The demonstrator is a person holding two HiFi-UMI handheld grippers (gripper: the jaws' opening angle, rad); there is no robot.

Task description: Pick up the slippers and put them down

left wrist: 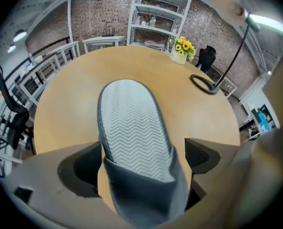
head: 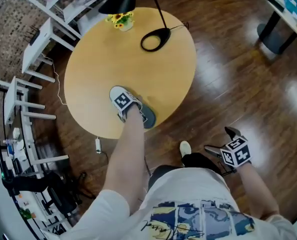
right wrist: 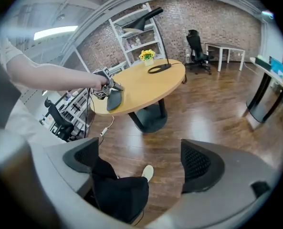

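Note:
A grey slipper (left wrist: 131, 128) with a zigzag-tread sole turned up sits between the jaws of my left gripper (left wrist: 139, 156). Its dark upper fills the gap near the camera. In the head view the left gripper (head: 125, 109) is over the near edge of the round wooden table (head: 103, 59), and the slipper (head: 148, 117) shows beside the forearm. The right gripper view shows the same slipper (right wrist: 113, 100) hanging at the table's edge. My right gripper (head: 219, 140) is low at my right side, open and empty over the wooden floor. I see no second slipper.
A ring-shaped lamp base (head: 156, 39) and a small pot of yellow flowers (head: 120, 20) stand at the table's far side. White shelving (head: 33, 49) lines the left. My black trouser leg (right wrist: 117, 190) and white shoe (head: 185, 147) are below the right gripper.

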